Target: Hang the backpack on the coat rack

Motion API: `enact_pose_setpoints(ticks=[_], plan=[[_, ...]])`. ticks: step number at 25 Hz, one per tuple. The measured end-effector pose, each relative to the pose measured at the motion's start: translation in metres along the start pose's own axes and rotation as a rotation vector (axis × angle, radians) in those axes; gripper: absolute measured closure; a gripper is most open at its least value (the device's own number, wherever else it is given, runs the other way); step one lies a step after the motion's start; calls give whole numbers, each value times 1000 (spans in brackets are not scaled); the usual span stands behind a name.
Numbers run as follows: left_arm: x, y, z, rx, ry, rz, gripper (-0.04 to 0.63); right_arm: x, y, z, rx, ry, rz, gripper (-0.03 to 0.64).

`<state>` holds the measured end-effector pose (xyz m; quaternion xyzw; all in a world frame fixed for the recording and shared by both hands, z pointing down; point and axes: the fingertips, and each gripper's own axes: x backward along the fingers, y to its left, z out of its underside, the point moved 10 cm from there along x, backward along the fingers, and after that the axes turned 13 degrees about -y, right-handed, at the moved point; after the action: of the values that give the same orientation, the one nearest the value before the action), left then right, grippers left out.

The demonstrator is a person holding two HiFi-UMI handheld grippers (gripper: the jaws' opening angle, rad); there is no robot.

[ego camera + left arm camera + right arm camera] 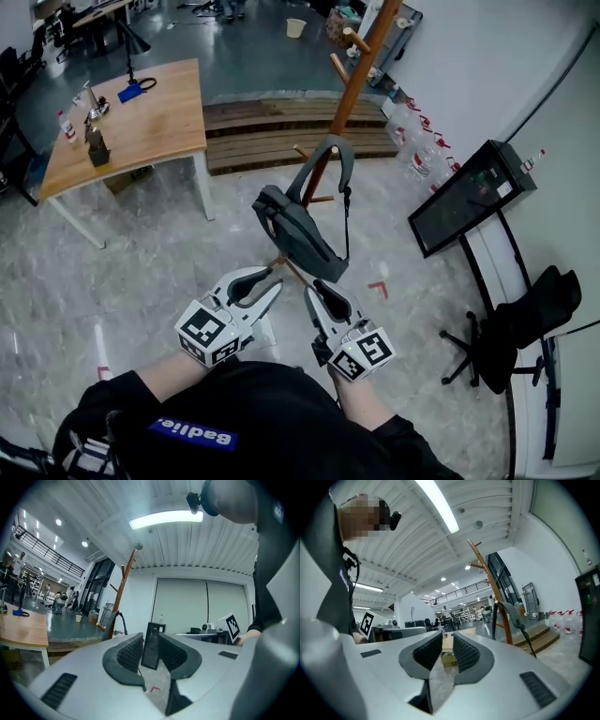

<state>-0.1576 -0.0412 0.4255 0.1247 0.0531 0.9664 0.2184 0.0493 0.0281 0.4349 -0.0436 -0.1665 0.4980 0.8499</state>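
A grey backpack (298, 234) hangs by its top strap from a peg of the wooden coat rack (352, 94), its body tilted against the pole. Both grippers are drawn back close to the person's body, short of the bag and not touching it. My left gripper (261, 284) is open with nothing between its jaws; its own view looks past the left gripper (150, 645) to the rack (123, 590). My right gripper (317, 292) stands with a narrower gap, also empty. Seen from the right gripper (446, 641), the rack (487, 581) and the hanging bag (514, 616) lie ahead to the right.
A wooden table (141, 122) stands at the far left. Low wooden steps (272, 131) run behind the rack, with water bottles (417, 141) beside them. A black screen on a stand (469, 197) and an office chair (520, 323) draped in dark cloth are at the right.
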Motion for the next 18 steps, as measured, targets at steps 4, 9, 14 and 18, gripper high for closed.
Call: enact_pose_setpoints(ticks=[4, 9, 14, 18], plan=[[-3, -24, -23, 3, -58, 1, 564, 7, 6, -33, -11, -64, -71, 596], [-23, -55, -27, -4, -60, 54, 586, 19, 2, -55, -11, -90, -141, 611], [-31, -67, 2, 33, -7, 17, 586, 36, -14, -28, -69, -3, -120, 612], [-29, -77, 17, 43, 32, -7, 586, 50, -17, -15, -103, 47, -122, 612]])
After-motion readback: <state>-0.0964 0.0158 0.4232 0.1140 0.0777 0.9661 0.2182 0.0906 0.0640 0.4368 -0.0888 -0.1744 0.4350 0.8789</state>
